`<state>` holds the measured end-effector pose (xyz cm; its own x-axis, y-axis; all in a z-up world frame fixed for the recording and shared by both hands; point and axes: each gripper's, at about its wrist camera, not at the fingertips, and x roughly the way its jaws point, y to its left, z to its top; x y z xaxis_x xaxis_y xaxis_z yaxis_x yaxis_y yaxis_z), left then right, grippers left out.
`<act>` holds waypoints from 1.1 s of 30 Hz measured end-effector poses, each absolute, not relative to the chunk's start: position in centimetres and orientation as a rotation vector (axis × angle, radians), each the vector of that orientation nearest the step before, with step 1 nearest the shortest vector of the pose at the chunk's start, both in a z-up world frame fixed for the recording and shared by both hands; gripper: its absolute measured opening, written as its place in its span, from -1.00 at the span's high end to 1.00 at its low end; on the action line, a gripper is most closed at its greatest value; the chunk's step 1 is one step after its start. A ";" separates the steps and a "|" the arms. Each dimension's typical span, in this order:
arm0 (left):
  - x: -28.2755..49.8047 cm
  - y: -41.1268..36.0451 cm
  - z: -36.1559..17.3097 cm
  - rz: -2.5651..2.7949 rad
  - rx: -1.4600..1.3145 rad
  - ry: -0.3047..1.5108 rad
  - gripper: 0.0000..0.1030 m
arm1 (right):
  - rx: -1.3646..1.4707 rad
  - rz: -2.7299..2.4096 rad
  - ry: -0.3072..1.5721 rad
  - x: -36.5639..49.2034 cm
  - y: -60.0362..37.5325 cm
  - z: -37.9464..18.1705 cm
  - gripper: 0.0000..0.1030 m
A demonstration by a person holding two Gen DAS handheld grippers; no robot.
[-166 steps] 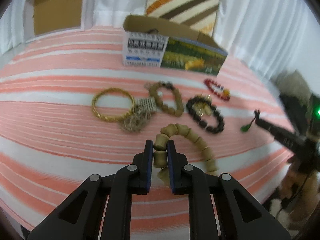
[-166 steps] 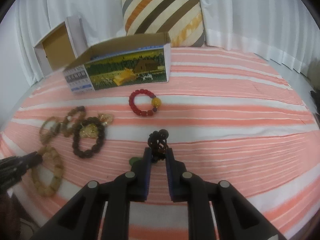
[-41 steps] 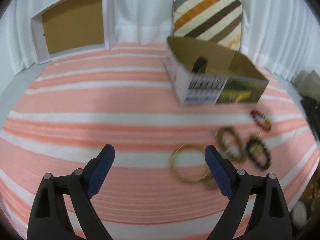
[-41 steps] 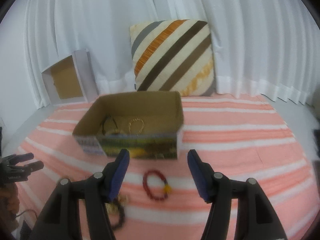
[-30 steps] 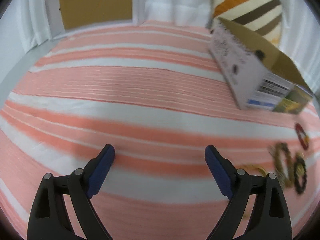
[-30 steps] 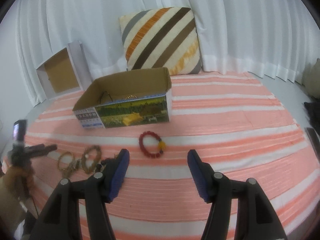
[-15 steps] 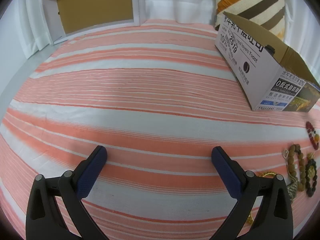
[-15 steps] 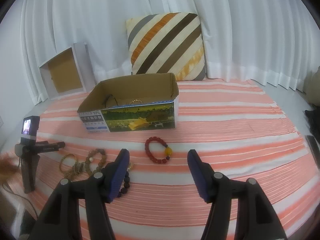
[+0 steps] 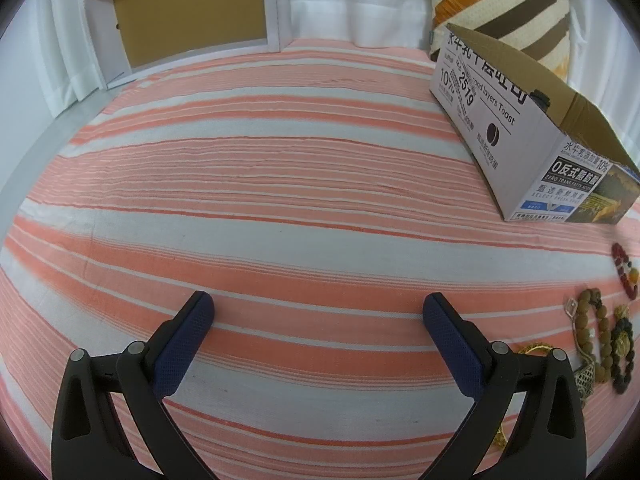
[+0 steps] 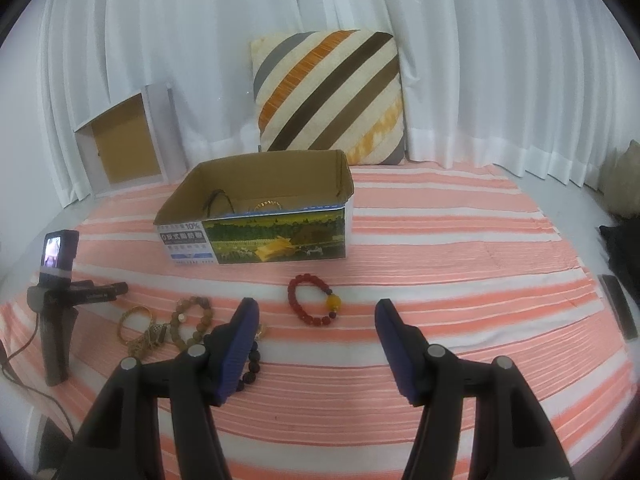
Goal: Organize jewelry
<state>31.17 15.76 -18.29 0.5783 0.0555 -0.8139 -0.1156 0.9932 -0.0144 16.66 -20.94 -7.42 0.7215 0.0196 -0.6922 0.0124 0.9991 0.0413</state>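
My left gripper (image 9: pixel 318 300) stands wide open over bare striped cloth, nothing between its fingers. My right gripper (image 10: pixel 316 307) is open too, hovering short of a red bead bracelet (image 10: pixel 296 300) with one yellow bead. Behind it sits the open cardboard box (image 10: pixel 256 236) holding a gold bangle (image 10: pixel 266 205) and a dark cord (image 10: pixel 218 200). Left of my right fingers lie a brown bead bracelet (image 10: pixel 192 320), a gold bangle (image 10: pixel 124 320) and a dark bead bracelet (image 10: pixel 252 364), partly hidden. The left wrist view shows the box (image 9: pixel 500 120) and these bracelets (image 9: pixel 586 320) at far right.
A striped cushion (image 10: pixel 328 92) leans on the white curtain behind the box. A white-framed brown panel (image 10: pixel 120 148) stands at the back left. The left gripper's black handle with a small screen (image 10: pixel 56 312) is at the left edge. A dark flat object (image 10: pixel 620 308) lies at the cloth's right edge.
Both grippers held beads several seconds ago and now are open and empty. Over the last second the left jaws spread a little wider; the right view shifted slightly.
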 end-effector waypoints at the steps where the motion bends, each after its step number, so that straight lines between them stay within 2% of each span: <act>1: 31.2 15.8 -18.3 0.100 -0.068 0.949 -0.99 | 0.050 0.000 0.768 16.8 -21.1 -7.5 -0.20; 33: 31.1 15.7 -18.2 0.100 -0.068 0.950 -0.99 | 0.112 -0.037 0.748 16.0 -24.1 -7.9 -0.20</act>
<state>31.09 15.71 -18.16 0.5775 0.0555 -0.8145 -0.1153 0.9932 -0.0141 16.01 -24.07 -7.93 0.7330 0.0066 -0.6801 0.0730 0.9934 0.0883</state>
